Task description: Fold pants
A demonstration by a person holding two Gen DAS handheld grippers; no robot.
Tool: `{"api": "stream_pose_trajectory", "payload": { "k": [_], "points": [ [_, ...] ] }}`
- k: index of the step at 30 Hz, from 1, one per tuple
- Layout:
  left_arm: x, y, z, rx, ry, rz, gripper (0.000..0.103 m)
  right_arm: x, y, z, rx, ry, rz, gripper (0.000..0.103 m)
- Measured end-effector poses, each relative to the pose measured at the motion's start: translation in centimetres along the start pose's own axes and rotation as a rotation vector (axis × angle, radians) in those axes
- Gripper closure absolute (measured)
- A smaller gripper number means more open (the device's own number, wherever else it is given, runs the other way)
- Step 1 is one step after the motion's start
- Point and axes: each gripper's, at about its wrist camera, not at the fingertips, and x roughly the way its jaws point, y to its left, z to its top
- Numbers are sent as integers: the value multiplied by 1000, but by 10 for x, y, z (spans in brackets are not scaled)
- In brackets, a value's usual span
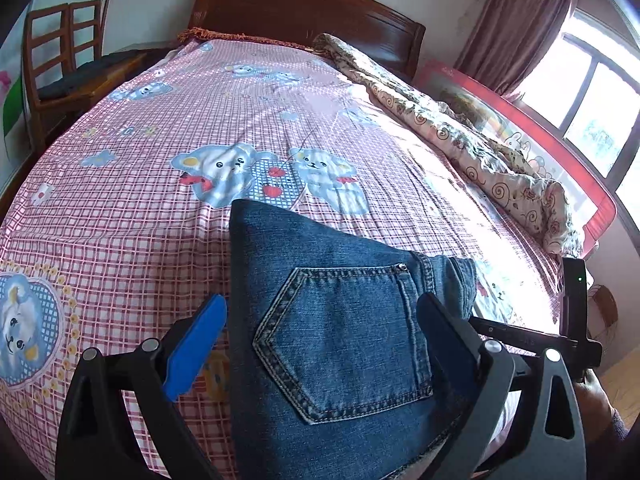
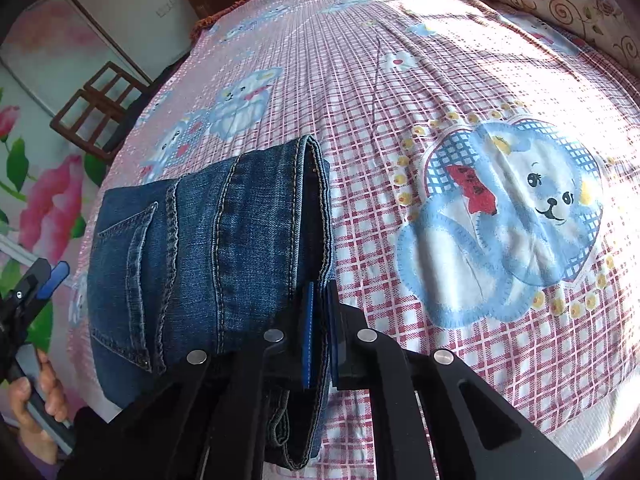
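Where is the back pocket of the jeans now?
Left wrist view, low centre: the pocket faces up on the folded jeans, between the open left gripper's fingers, on the bed.

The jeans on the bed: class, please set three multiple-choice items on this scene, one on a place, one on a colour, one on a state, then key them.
1. Where do the jeans lie?
A. on the checked bedsheet
B. on the wooden chair
C. on the floor

2. What colour are the gripper finger pads?
A. red
B. blue
C. yellow

3. How is the right gripper?
A. wide open above the sheet
B. out of view
C. shut on the jeans' edge

Key: 1 A, the denim rests on the pink checked sheet; 2 B, blue pads show in both views; 3 C, its fingers pinch the folded denim edge, while the left gripper stands open astride the back pocket.
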Motion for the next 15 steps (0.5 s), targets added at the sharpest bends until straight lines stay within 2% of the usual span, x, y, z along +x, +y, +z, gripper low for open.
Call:
{"api": "stream_pose_trajectory", "payload": {
  "k": [4,8,9,12,15],
  "points": [
    [10,-14,13,17,-9,-61,3,-33,-12,-4,88,-90,3,91],
    [45,-7,16,-11,67,-64,4,-50,15,5,44,-162,127,91],
    [53,-4,16,-23,84,-66,4,-48,24,9,27,-172,173,91],
    [69,-3,17,-6,120,-49,4,-32,51,26,-4,-163,232,91],
    [81,-7,17,35,146,-11,4,-10,68,32,-22,-137,251,91]
  ]
}}
